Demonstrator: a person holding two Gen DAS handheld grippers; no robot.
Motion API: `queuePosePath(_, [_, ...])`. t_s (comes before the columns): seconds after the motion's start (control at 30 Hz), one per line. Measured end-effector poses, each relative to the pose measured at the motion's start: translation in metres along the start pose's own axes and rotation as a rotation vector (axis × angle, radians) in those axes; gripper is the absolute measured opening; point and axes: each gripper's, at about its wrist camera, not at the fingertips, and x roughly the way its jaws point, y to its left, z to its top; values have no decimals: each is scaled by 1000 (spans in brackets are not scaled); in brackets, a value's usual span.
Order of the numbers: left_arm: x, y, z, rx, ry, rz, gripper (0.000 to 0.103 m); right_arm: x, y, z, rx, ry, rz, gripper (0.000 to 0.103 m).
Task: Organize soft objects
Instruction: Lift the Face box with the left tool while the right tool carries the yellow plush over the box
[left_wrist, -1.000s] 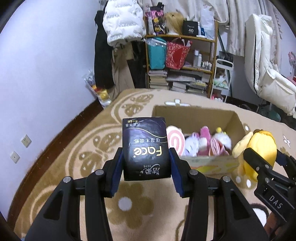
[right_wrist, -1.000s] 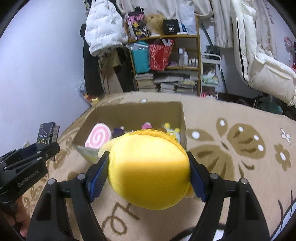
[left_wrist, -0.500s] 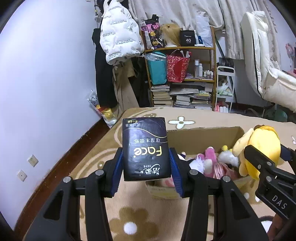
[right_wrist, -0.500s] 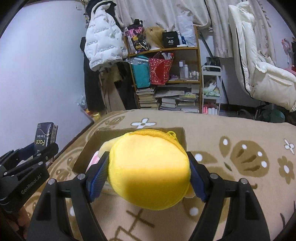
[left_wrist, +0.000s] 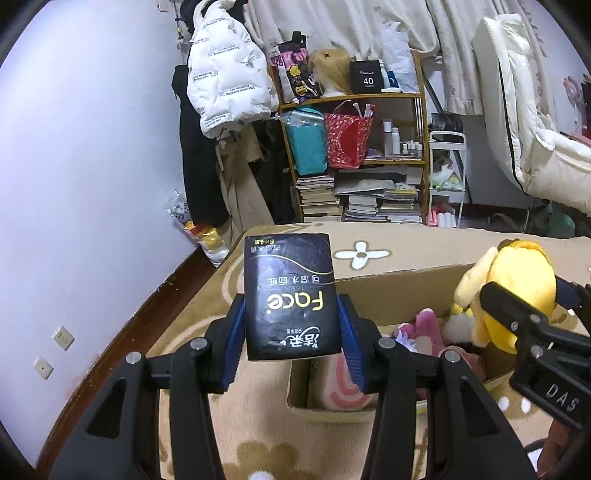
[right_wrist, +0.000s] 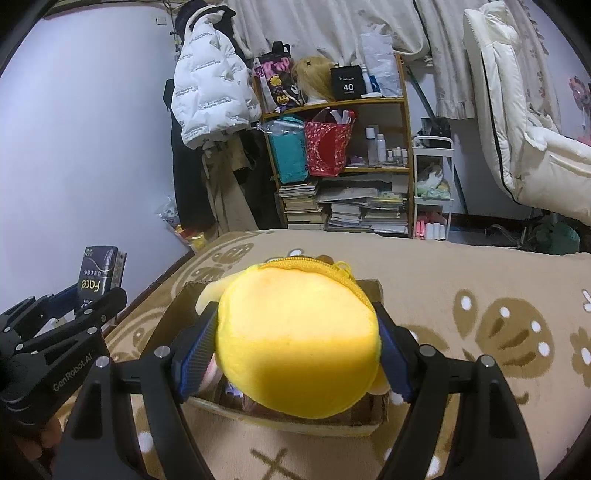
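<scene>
My left gripper (left_wrist: 291, 332) is shut on a black "Face" tissue pack (left_wrist: 290, 299), held just above the left end of an open cardboard box (left_wrist: 391, 282). The box holds pink and white plush toys (left_wrist: 424, 326). My right gripper (right_wrist: 295, 350) is shut on a round yellow plush toy (right_wrist: 295, 339), held over the box (right_wrist: 280, 417) and hiding most of its inside. The yellow plush also shows at the right of the left wrist view (left_wrist: 513, 295). The tissue pack shows at the left of the right wrist view (right_wrist: 98, 275).
The box sits on a beige flower-patterned blanket (right_wrist: 480, 288). Behind stands a cluttered wooden shelf (left_wrist: 369, 155) with books and bags, a white jacket (left_wrist: 225, 77) hanging at left, and white bedding (left_wrist: 535, 122) at right. The purple wall (left_wrist: 92, 166) runs along the left.
Both grippers have moved forward and now hold their objects over the box. The box sits lower and closer in both views. Both grips are unchanged.
</scene>
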Motion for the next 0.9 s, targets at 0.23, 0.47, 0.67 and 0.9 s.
queuePosePath(0.23, [17, -2, -4, -33, 29, -62, 46, 16, 4, -1, -8, 23, 7, 83])
queuePosePath(0.47, [33, 0, -9, -77, 59, -105, 46, 33, -5, 0, 23, 47, 11, 84])
queuePosePath(0.67, [41, -12, -14, -36, 69, -121, 46, 43, -20, -1, 77, 75, 23, 85])
queuePosePath(0.9, [43, -24, -18, 9, 73, -99, 57, 49, -29, -5, 111, 100, 19, 88])
